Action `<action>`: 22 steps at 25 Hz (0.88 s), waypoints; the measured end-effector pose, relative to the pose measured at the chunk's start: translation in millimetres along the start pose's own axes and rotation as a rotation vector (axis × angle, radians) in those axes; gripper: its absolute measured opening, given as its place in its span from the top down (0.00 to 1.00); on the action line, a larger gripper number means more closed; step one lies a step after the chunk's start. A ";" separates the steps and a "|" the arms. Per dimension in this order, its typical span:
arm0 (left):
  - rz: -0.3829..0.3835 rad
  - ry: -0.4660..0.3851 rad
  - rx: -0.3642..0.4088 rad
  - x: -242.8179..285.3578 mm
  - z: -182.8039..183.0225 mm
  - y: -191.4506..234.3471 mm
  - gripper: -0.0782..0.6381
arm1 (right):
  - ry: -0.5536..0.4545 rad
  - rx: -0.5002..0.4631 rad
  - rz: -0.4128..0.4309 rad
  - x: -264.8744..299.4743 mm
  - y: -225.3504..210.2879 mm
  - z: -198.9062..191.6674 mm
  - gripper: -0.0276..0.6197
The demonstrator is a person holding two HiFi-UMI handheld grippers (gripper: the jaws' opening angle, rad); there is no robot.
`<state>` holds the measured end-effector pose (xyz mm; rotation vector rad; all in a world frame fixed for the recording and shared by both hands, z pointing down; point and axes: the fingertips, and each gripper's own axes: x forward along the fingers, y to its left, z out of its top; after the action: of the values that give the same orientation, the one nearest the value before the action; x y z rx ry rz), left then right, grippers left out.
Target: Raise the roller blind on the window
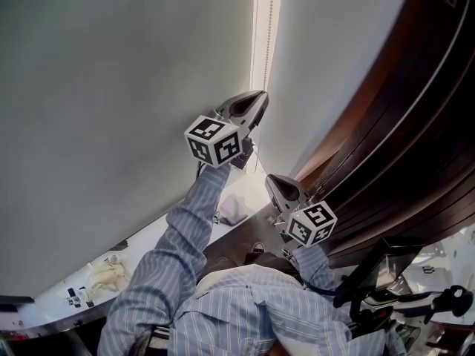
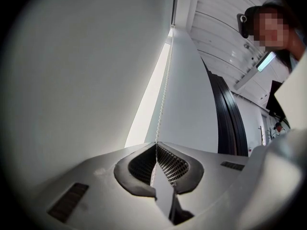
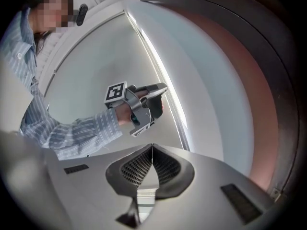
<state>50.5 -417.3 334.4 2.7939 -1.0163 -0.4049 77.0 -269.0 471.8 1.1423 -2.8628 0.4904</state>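
1. Left gripper view: my left claw [image 2: 157,145] is pinched shut on the bead chain [image 2: 164,85].
2. The chain runs straight up from the claw tips, along the bright gap beside the grey roller blind [image 2: 81,71].
3. My right claw [image 3: 152,146] sits lower down, pressed together on the same thin chain.

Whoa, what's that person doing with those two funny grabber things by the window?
A person in a striped shirt is working the roller blind with a gripper in each hand. The left gripper is up higher, shut on the bead chain that hangs by the blind's edge. The right gripper is lower and shut too, with what looks like the same chain between its jaws. The blind covers nearly everything; only a bright strip shows beside it.
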 end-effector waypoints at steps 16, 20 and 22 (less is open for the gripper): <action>0.005 -0.016 -0.006 -66.1 -6.3 -26.5 0.88 | -0.229 -0.378 0.119 45.7 51.7 221.7 0.78; 0.002 -0.014 0.011 -74.7 -4.4 -31.1 0.88 | -0.285 -0.377 0.145 64.3 67.4 261.5 0.78; 0.003 -0.010 0.019 -78.6 -4.7 -33.2 0.88 | -0.312 -0.381 0.151 68.5 73.9 276.3 0.78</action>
<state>14.4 -341.0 347.5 2.8090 -1.0320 -0.4118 3.6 -346.0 197.6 1.0157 -3.1196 -0.2534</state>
